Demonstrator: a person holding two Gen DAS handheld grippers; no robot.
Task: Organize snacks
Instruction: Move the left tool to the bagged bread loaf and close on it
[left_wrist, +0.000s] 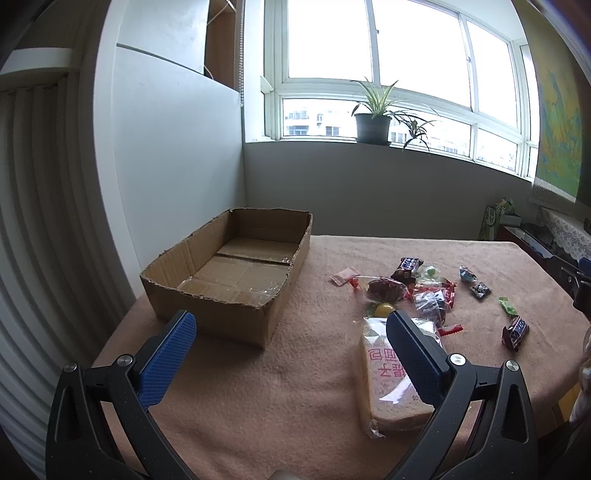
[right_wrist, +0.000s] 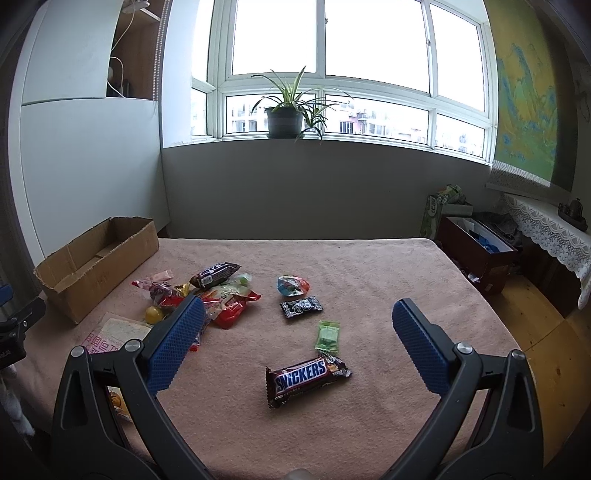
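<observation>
Both grippers hang above a table covered with a pink cloth (right_wrist: 332, 258), and both hold nothing. The left gripper (left_wrist: 291, 321) has its jaws spread wide; the right gripper (right_wrist: 297, 310) is wide open too.

One cardboard box (left_wrist: 221, 266) stands at the left side of the table, near the wall. It is open on top and has no snack inside; only tape shows on its bottom.

The snacks lie on the cloth to the right of the box, apart from it. Two Snickers bars can be counted: one Snickers bar (right_wrist: 306, 376) lies alone between the fingers of the right gripper in that view, and a second Snickers bar (right_wrist: 214, 275) rests on top of the pile (right_wrist: 221, 299) of mixed wrappers. The pile has red packets, a yellow round candy (right_wrist: 153, 314) and some clear wrappers; their exact number cannot be told because they overlap.

Three small pieces lie separately: one green candy (right_wrist: 328, 334) just above the near Snickers, one black packet (right_wrist: 301, 306), and one blue and red candy (right_wrist: 291, 286). One pink sachet (left_wrist: 345, 275) lies at the far edge of the pile.

One large packaged bread slice (left_wrist: 391, 384) lies near the left gripper, partly hidden behind its right finger.
</observation>
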